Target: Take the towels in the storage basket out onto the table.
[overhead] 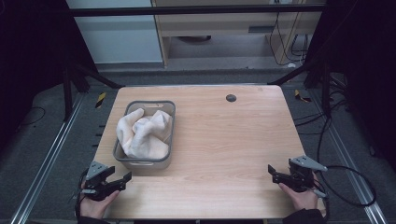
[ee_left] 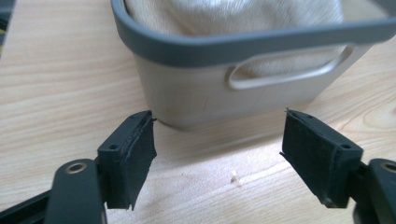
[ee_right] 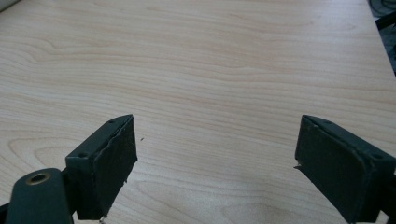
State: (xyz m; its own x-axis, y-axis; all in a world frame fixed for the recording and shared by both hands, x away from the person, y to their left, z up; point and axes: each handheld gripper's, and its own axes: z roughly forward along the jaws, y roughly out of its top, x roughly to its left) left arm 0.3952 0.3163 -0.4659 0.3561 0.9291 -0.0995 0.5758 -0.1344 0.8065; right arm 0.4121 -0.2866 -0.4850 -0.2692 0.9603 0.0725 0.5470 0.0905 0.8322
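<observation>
In the high view, nearest the camera, the person's two hands sit at the near edge of the wooden surface (overhead: 224, 140). The left gripper (overhead: 122, 179) is at the near left, its jaws spread and holding nothing, just short of the near wall of the grey plastic basket (overhead: 144, 164). The right gripper (overhead: 272, 173) is at the near right, jaws likewise released, well apart from everything. A crumpled cream cloth (overhead: 144, 133) fills the basket on the left half; a small dark disc (overhead: 230, 98) lies near the far edge.

In the left gripper view, the spread jaws frame the basket's near wall and its handle slot (ee_left: 285, 72), with the cloth bulging above the rim. A reach over the rim from this low angle would likely knock the wall and shove or tip the light basket. A grab at one fold could drag the whole bundle and lift the basket with it.

In the right gripper view, the open jaws face bare wood, too far off to steady the basket.
</observation>
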